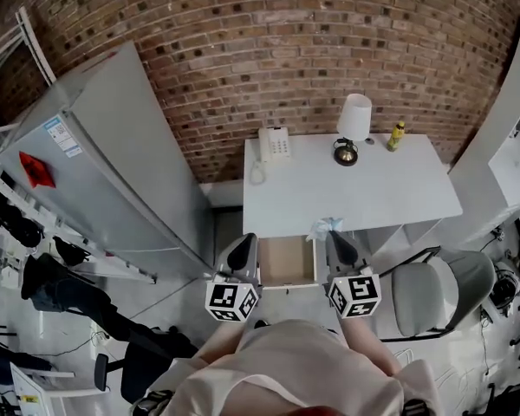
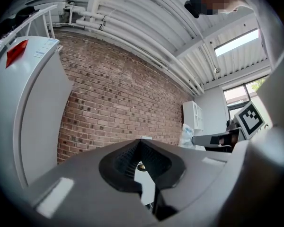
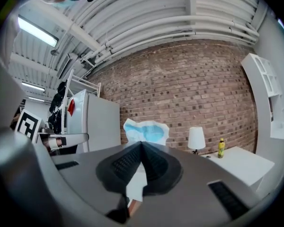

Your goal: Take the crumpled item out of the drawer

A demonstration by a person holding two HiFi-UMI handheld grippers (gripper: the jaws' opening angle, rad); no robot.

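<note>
A crumpled pale blue and white item sticks up from the tips of my right gripper, over the front edge of the white desk. In the right gripper view the jaws are closed, and the crumpled item rises just past their tips. The left gripper view shows the same item at the end of the right gripper, off the desk surface. The drawer under the desk is pulled out, and its wooden bottom shows bare. My left gripper is at the drawer's left side, shut with nothing in it.
On the desk stand a white telephone, a small lamp and a yellow bottle. A grey fridge is close on the left and a grey office chair on the right. A brick wall is behind the desk.
</note>
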